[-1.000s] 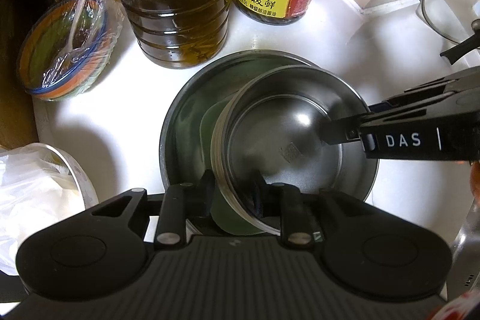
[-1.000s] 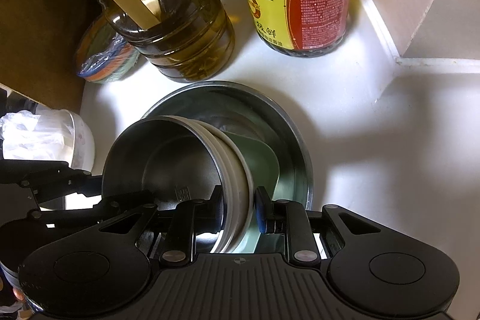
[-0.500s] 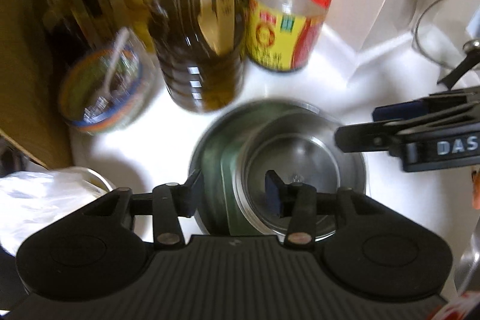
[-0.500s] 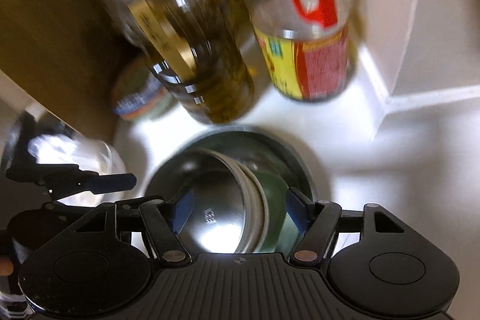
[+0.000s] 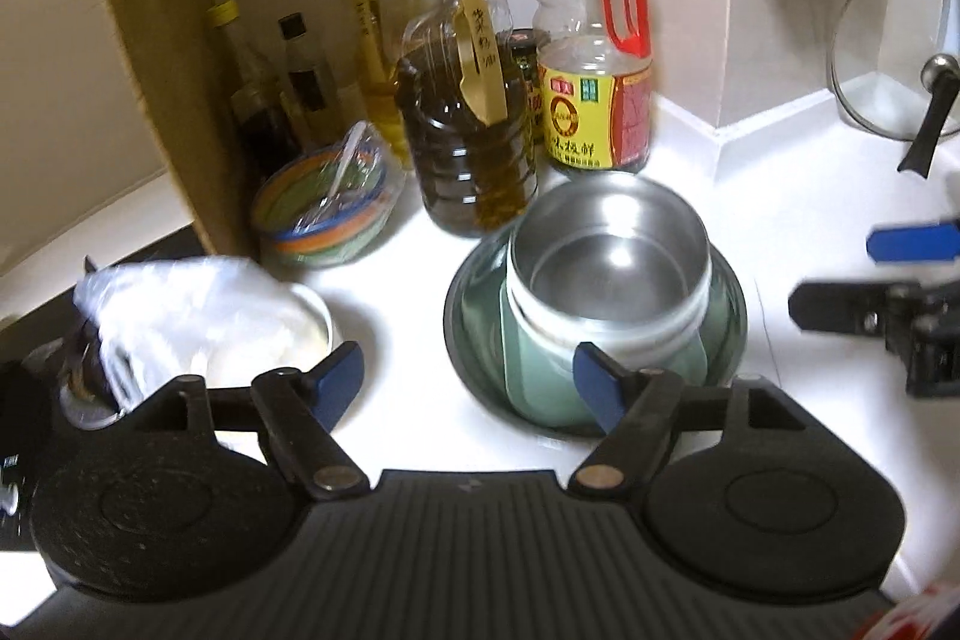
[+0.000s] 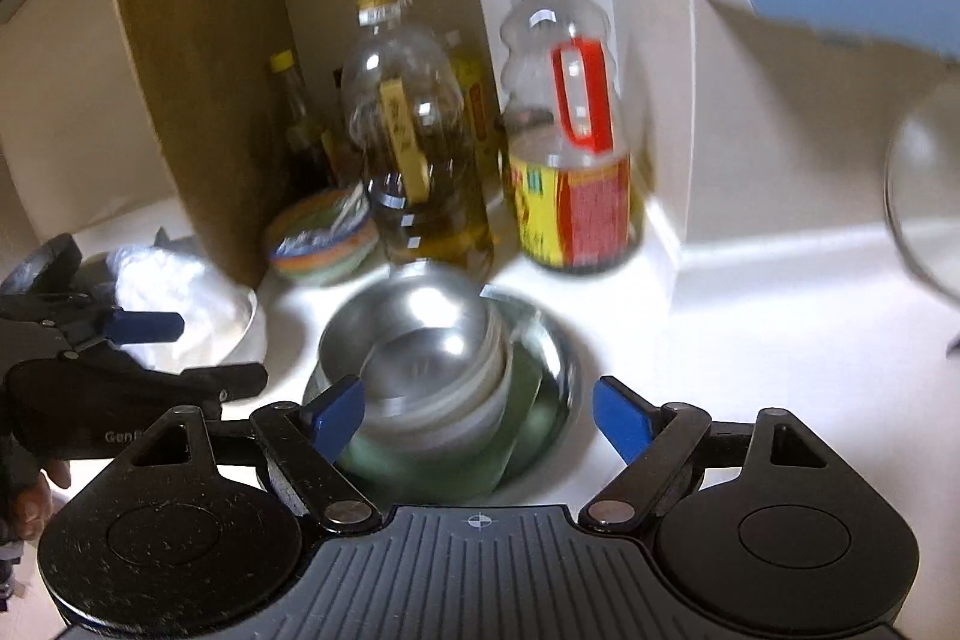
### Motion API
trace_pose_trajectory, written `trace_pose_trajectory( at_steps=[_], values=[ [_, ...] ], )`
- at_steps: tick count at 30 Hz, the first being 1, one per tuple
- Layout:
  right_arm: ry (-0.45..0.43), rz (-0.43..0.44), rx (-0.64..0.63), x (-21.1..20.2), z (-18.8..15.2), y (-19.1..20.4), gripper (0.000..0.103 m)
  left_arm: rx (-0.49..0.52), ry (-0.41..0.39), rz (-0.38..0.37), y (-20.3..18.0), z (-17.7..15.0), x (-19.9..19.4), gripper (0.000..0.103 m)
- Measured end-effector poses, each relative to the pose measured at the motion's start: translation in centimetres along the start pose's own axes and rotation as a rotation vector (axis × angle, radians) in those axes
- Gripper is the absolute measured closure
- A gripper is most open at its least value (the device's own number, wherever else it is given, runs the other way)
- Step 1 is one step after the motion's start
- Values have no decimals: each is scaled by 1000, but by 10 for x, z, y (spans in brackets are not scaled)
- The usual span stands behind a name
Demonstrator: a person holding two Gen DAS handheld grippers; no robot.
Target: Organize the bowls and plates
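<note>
At frame centre, on the white counter (image 5: 780,220), the shiny round steel bowl (image 5: 609,259) sits nested on a white bowl (image 5: 606,340), a green plate (image 5: 528,376) and a wide steel basin (image 5: 735,304): 1 stack, 4 pcs. Left gripper (image 5: 468,379) and right gripper (image 6: 480,415) are both empty, jaws opening wide. Stacking step looks done; next prob. needs another dish, e.g. the striped bowl (image 5: 324,220) w/ plastic wrap, mid-left. 2 big bottles behind.

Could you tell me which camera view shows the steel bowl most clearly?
The left wrist view: the steel bowl is sharp, showing its rim and inside, nested in the pan. The right wrist view shows it blurred, partly behind a fingertip.
</note>
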State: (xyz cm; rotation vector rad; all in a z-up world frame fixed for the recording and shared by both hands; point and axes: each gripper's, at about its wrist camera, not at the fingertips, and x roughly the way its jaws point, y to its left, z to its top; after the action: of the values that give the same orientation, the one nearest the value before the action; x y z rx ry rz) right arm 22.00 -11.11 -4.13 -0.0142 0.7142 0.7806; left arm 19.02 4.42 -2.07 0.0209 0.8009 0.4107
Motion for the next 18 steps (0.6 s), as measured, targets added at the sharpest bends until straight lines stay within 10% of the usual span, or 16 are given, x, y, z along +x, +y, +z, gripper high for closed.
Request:
trace_pose_trajectory(
  at_steps=[18],
  values=[
    [15,-146,150,-59,-119,63,20,-20,-36,-104,18,-98,-85,15]
  ],
)
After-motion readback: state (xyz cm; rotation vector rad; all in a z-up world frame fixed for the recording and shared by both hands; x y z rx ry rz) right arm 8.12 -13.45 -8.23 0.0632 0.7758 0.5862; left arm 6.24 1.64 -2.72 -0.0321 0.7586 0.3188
